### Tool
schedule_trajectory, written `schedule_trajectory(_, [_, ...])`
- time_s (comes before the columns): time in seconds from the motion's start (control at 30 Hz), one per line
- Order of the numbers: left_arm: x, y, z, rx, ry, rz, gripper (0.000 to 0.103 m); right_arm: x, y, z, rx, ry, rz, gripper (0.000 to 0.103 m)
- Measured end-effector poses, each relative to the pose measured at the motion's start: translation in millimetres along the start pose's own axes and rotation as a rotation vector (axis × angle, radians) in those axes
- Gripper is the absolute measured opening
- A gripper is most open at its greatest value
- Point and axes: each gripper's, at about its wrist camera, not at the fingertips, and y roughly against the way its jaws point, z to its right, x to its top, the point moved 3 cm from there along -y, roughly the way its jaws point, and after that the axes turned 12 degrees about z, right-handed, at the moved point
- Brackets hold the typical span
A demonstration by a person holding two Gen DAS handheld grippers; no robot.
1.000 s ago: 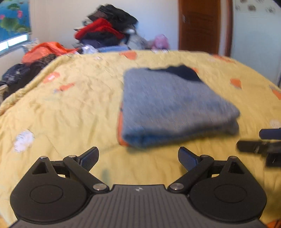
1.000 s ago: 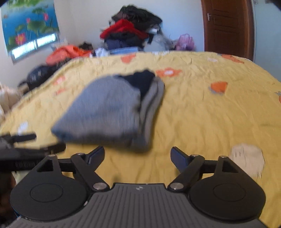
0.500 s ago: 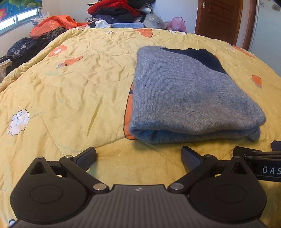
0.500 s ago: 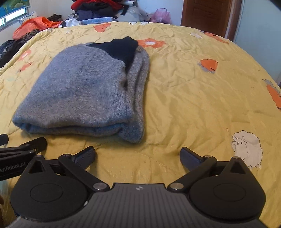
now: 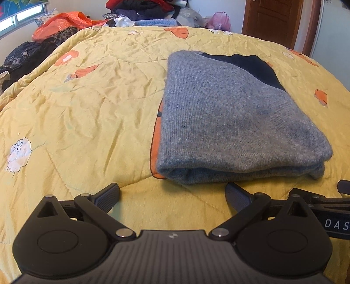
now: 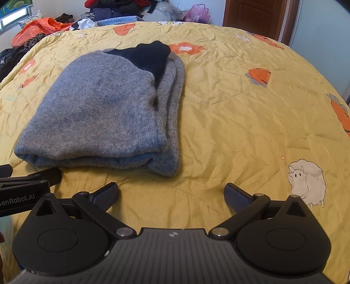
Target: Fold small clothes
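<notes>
A grey knit sweater (image 5: 231, 118) with a dark navy part at its far end lies folded flat on the yellow quilt (image 5: 87, 113). It also shows in the right wrist view (image 6: 102, 113). My left gripper (image 5: 172, 194) is open and empty, just short of the sweater's near folded edge. My right gripper (image 6: 171, 194) is open and empty, near the sweater's near right corner. Each gripper shows at the edge of the other's view: the right one (image 5: 336, 209) and the left one (image 6: 24, 187).
A pile of clothes (image 6: 113, 8) and an orange bag (image 5: 63, 21) lie beyond the bed's far edge. A wooden door (image 5: 271, 19) stands at the back right. The quilt (image 6: 251, 113) stretches to the right of the sweater, printed with flowers and sheep.
Both views have dropped lower and closer to the sweater's near edge, then settled. The sweater lies unmoved. Both grippers stay open.
</notes>
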Motion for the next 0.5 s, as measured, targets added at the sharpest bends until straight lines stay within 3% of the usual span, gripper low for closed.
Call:
schedule_trajectory(0.2, [-3.6, 2.7, 0.8, 0.012, 0.007, 0.021, 0.103, -0.6, 0.4, -0.3, 0.002, 0.002, 0.001, 0.103])
schedule_trajectory(0.5, [5.2, -4.5, -0.6, -0.002, -0.001, -0.064, 0.103, 2.4, -2.1, 0.1, -0.001, -0.004, -0.027, 0.103])
